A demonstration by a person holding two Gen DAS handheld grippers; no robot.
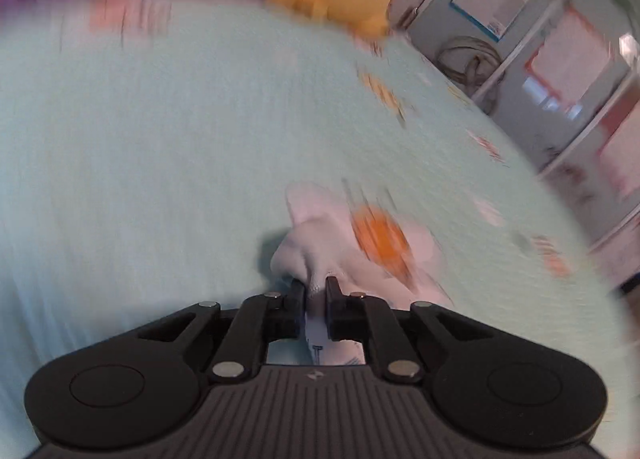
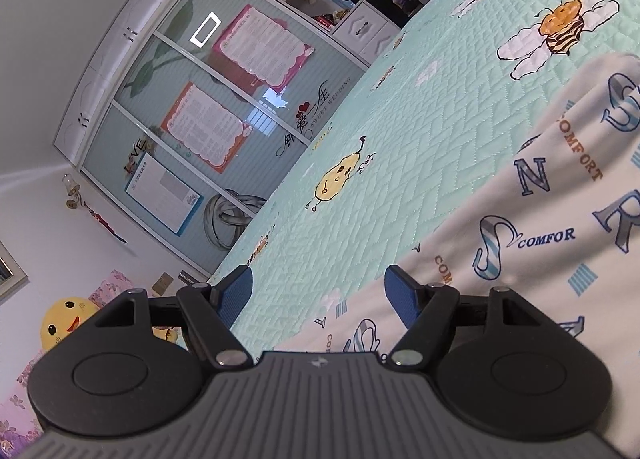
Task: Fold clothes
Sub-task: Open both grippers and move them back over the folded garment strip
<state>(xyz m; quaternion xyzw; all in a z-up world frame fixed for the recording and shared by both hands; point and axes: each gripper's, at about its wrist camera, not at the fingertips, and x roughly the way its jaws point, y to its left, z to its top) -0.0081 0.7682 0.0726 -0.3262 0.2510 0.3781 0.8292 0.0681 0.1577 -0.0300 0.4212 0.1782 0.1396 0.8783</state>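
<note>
Left gripper (image 1: 315,287): fingers clamped on a bunched fold of white letter-printed cotton garment (image 1: 320,259), lying on the mint-green quilted bedspread (image 1: 160,139). Right gripper (image 2: 318,291): blue-padded fingers apart, nothing gripped, garment (image 2: 540,219) just beside.

On the white garment (image 2: 520,227) beside your right hand you can read "COMFORT" in orange, "COMFOR" in dark blue (the last letter lost in a fold), and big letters S, N, R, U. The wardrobe door (image 2: 224,99) carries "SWEET WEDDING" and "LOVE". The posters' print is too small to read.
</note>
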